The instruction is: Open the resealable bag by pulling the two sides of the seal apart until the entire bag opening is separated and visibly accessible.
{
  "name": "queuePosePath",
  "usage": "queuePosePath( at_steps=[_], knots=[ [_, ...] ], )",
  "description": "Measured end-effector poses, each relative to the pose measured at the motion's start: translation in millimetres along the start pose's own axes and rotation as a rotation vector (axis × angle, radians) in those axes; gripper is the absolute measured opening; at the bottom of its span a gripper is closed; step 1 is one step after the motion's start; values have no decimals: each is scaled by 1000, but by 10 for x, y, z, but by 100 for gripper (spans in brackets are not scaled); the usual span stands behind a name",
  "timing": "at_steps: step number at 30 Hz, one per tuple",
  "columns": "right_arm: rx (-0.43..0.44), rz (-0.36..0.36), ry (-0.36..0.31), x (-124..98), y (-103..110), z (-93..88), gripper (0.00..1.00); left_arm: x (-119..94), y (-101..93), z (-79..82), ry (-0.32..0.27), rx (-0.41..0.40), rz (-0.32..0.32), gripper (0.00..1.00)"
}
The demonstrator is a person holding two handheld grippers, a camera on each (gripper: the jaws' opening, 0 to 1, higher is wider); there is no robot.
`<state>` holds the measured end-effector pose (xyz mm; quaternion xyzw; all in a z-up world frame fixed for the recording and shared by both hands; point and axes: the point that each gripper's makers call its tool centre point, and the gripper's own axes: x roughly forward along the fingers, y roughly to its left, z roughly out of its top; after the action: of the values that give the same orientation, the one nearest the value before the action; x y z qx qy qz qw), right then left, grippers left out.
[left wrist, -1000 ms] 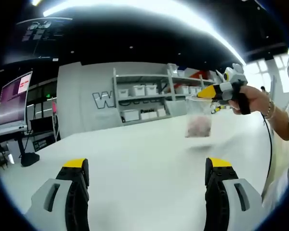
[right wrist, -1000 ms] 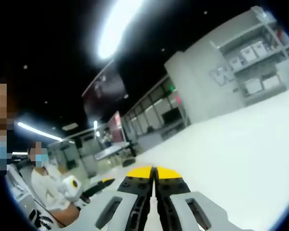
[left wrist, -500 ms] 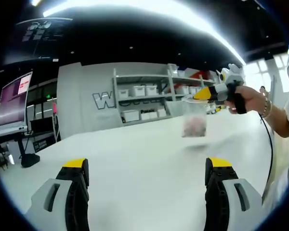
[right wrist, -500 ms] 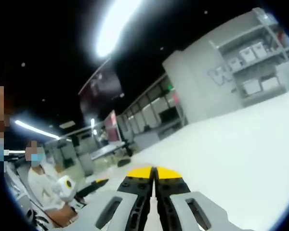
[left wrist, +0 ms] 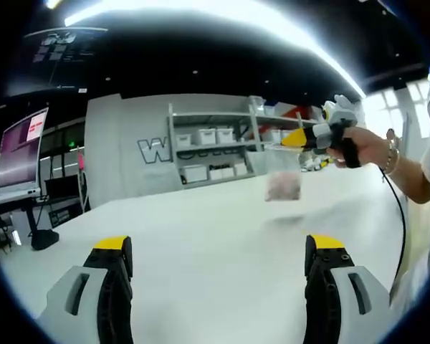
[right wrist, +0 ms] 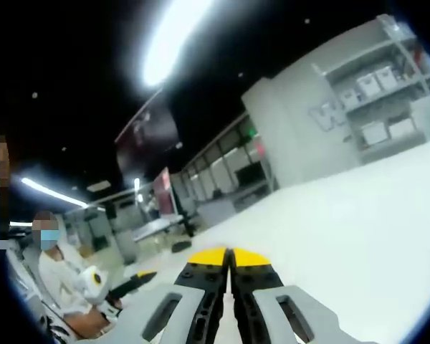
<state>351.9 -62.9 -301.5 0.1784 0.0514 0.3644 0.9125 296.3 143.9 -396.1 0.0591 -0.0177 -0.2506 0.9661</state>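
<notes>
Item one, the left gripper (left wrist: 218, 261): in the left gripper view we see its two yellow-tipped jaws spread wide apart, nothing between them, poised above the white bench (left wrist: 201, 244).

Item two, the right gripper (left wrist: 301, 136): in the left gripper view we find it at upper right, held in a person's hand (left wrist: 362, 147) with a bracelet at the wrist and a dark cable trailing down. Its yellow tip pinches the top edge of the resealable bag (left wrist: 282, 174). In the right gripper view we see the same gripper (right wrist: 229, 259) from behind, its jaws pressed together with barely a slit between them; the bag itself we cannot make out there.

Item three, the resealable bag: clear plastic, hanging in the air off the bench, with pinkish contents gathered in its lower part. We cannot tell whether its seal is parted.

Item four, the surroundings: a grey wall with large white lettering and a shelving unit (left wrist: 222, 147) stocked with white bins behind the bench; a lit monitor (left wrist: 18, 147) at far left; a long ceiling light above. In the right gripper view, a seated person (right wrist: 61, 276) in white clothing at lower left.
</notes>
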Motion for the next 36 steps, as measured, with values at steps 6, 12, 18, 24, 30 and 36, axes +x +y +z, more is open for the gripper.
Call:
queuePosePath(
  at_steps=[6, 12, 18, 24, 30, 36],
  knots=[
    [0, -15, -7, 69, -96, 60, 0, 8, -11, -8, -1, -5, -5, 98],
    [4, -27, -9, 122, -178, 85, 0, 4, -4, -4, -2, -1, -3, 98],
    [14, -33, -3, 156, -226, 65, 0, 7, 1, -17, 2, 2, -2, 97],
    [18, -38, 7, 177, -260, 61, 0, 15, -2, -6, -2, 2, -3, 97],
    [14, -46, 24, 198, -305, 38, 0, 15, -8, -5, -5, 3, -6, 97],
    [12, -51, 35, 255, -349, 40, 0, 18, -8, -4, -3, 5, -8, 96]
  ],
)
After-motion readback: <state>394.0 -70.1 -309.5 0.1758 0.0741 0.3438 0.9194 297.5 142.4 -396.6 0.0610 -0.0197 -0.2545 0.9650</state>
